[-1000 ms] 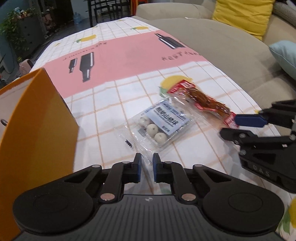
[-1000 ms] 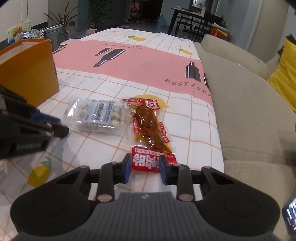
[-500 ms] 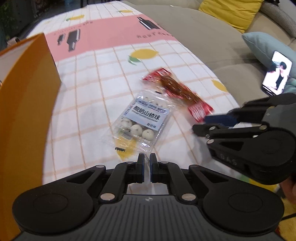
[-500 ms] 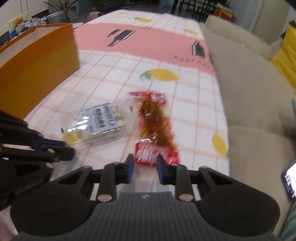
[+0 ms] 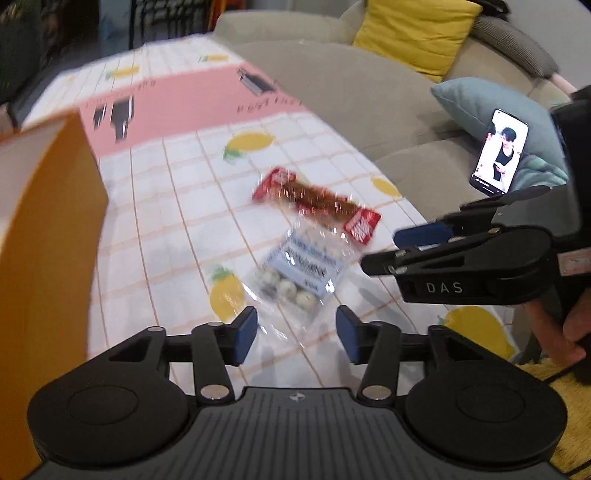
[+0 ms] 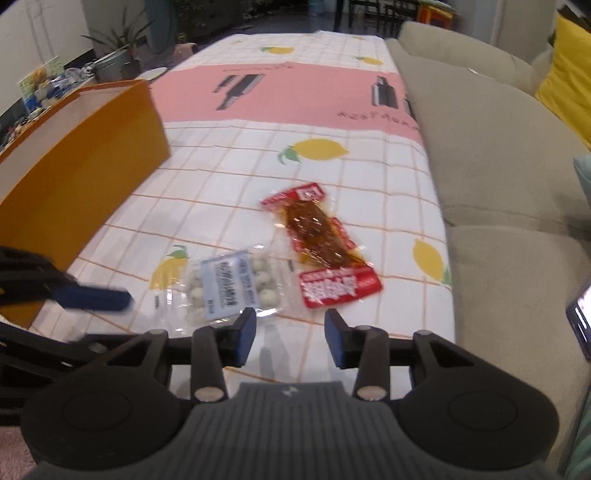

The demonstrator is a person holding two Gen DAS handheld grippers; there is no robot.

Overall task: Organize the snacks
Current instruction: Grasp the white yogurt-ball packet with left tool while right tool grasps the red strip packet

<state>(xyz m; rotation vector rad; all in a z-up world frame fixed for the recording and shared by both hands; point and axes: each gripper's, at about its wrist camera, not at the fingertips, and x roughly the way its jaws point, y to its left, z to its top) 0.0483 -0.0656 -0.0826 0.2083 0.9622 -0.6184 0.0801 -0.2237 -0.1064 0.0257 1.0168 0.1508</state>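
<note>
A clear packet of white candy balls with a blue label (image 5: 301, 271) (image 6: 227, 284) lies on the tablecloth. A red packet with brown meat (image 5: 317, 205) (image 6: 321, 245) lies beside it, just touching it. My left gripper (image 5: 295, 336) is open and empty, just short of the candy packet. My right gripper (image 6: 290, 334) is open and empty, just short of both packets; it shows at the right of the left wrist view (image 5: 406, 245). An orange box (image 5: 40, 236) (image 6: 77, 166) stands at the left.
A checked tablecloth with lemons and a pink band (image 6: 280, 92) covers the table. A beige sofa (image 6: 498, 166) runs along its right edge, with a yellow cushion (image 5: 417, 33), a blue cushion (image 5: 491, 114) and a lit phone (image 5: 498, 151).
Both grippers have pulled back from the packets and opened from nearly shut. The packets lie on the cloth as before.
</note>
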